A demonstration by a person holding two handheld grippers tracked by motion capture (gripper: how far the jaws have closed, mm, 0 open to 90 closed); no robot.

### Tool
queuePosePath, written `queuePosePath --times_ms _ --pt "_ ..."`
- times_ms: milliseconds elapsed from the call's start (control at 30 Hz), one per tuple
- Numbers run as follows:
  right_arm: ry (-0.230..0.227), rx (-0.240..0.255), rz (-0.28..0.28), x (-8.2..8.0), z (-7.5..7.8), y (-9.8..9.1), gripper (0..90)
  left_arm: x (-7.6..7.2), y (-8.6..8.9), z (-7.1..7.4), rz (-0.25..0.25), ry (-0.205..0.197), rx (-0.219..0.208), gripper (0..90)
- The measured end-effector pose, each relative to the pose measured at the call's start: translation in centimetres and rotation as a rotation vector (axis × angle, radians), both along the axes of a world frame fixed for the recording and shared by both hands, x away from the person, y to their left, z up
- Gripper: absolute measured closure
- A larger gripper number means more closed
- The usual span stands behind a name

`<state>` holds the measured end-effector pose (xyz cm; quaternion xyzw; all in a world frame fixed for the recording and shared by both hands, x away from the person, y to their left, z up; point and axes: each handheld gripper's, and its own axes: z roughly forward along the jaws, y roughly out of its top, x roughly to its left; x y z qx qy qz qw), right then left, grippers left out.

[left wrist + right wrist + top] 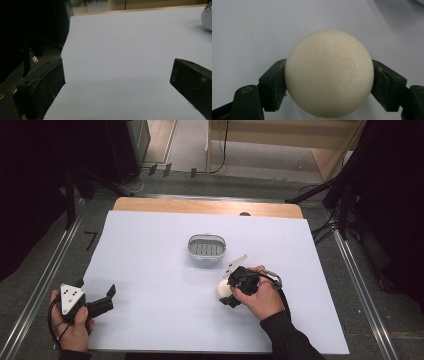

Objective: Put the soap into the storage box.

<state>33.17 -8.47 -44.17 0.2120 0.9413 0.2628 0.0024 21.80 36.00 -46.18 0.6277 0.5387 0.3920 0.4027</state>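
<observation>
Cream ball (329, 73) sits clamped between right gripper (226, 292) fingers (273, 83); left gripper (107, 296) rests level, fingers spread.

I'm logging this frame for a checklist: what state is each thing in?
Cream ball: clamped between the right gripper's jaws, just above the white sheet.
Right gripper: shut on the ball.
Left gripper: open, holding nothing.
Grey container: upright, open-topped, nothing visible inside.
</observation>
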Motion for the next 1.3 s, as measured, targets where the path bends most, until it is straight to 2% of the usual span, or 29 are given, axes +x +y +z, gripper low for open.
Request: queuePosePath --times_ms 300,933,1300 --pt "0.006 -0.002 -0.011 0.6 0.5 -0.2 23.5 0.0 0.0 0.0 -0.001 -0.002 -0.002 0.1" --pt "-0.013 0.002 -0.011 2.3 2.8 0.0 23.5 -0.1 0.0 0.0 -0.001 -0.006 -0.006 0.1" --pt "-0.018 0.009 -0.029 3.4 3.3 -0.2 23.5 -0.1 0.0 0.0 -0.003 -0.006 -0.002 0.1"
